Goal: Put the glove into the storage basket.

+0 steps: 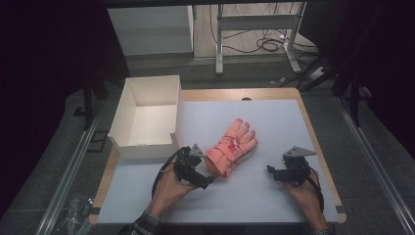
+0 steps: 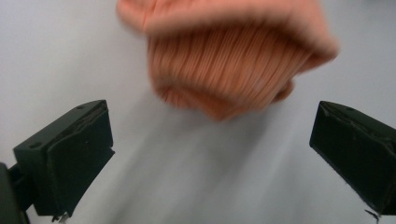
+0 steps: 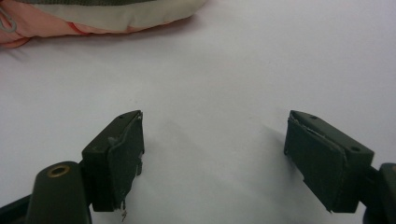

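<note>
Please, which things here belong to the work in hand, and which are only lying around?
Part of the work:
- pink glove
- left hand-held gripper, open, next to the glove's cuff
- right hand-held gripper, open, apart from the glove

Perhaps only standing by:
- white box, open top
- cables on the floor
- table frame behind

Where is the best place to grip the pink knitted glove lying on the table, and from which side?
Probably the ribbed cuff of the pink knitted glove, approached from the person's side by the open left gripper. The cuff points that way, is bunched thick and sits just ahead of its jaws.
</note>
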`<control>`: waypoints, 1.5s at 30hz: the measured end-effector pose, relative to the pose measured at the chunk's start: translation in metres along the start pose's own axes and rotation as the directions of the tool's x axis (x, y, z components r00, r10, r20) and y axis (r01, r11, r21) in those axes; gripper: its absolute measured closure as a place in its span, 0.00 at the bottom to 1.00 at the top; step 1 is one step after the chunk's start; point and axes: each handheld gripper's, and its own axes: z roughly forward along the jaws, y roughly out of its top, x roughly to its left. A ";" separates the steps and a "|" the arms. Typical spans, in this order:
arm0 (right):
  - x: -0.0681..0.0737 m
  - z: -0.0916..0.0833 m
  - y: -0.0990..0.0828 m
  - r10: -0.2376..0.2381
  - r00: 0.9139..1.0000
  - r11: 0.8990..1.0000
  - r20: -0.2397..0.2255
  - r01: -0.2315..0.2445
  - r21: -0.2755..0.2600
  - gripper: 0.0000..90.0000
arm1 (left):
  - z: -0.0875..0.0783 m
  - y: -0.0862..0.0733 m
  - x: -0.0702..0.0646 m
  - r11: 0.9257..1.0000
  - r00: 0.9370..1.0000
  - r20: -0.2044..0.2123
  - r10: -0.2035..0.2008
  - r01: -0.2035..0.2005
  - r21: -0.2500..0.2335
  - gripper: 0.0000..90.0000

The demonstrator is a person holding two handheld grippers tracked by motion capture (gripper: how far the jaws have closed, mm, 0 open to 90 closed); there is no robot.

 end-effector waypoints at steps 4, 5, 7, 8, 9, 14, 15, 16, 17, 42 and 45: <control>0.000 0.000 0.000 0.000 1.000 1.000 0.000 0.000 0.000 0.22 | -0.005 0.018 -0.002 1.000 1.000 0.016 0.004 -0.005 0.013 0.00; 0.000 0.000 0.000 0.000 1.000 1.000 0.000 0.000 0.000 0.22 | -0.005 0.023 -0.002 1.000 1.000 0.019 0.007 -0.008 0.015 0.00; 0.000 0.000 0.000 0.000 1.000 1.000 0.000 0.000 -0.002 0.22 | -0.005 0.034 -0.002 1.000 1.000 0.023 0.008 -0.008 0.015 0.00; 0.000 0.000 0.000 0.000 1.000 1.000 0.000 0.000 0.000 0.22 | -0.004 0.040 -0.002 1.000 1.000 0.023 0.007 -0.008 0.020 0.00; 0.000 0.000 0.000 0.001 1.000 1.000 0.000 -0.001 -0.002 0.22 | -0.003 0.044 -0.001 1.000 1.000 0.021 0.007 -0.008 0.020 0.00; 0.000 0.000 0.000 0.000 1.000 1.000 0.000 0.000 -0.002 0.22 | 0.015 0.062 0.000 0.999 1.000 0.005 0.009 -0.010 0.050 0.00; 0.000 0.000 0.000 -0.001 1.000 1.000 0.000 0.001 -0.002 0.22 | 0.019 0.063 0.000 0.999 1.000 0.009 0.008 -0.008 0.052 0.00; 0.000 0.000 0.000 -0.001 1.000 1.000 -0.001 0.001 -0.002 0.22 | 0.022 0.065 0.000 0.998 1.000 0.011 0.005 -0.006 0.055 0.00; 0.000 0.000 0.000 -0.001 1.000 1.000 -0.001 0.001 -0.002 0.22 | 0.027 0.066 0.000 0.998 1.000 0.012 0.007 -0.007 0.065 0.00; 0.000 0.000 0.000 0.001 1.000 1.000 -0.001 -0.001 -0.001 0.22 | 0.081 0.068 -0.010 0.963 0.998 -0.053 0.026 -0.011 0.269 0.20; 0.000 0.000 0.000 0.002 1.000 1.000 -0.001 -0.002 -0.002 0.22 | 0.076 0.070 -0.007 0.963 0.999 -0.018 0.047 -0.041 0.265 0.37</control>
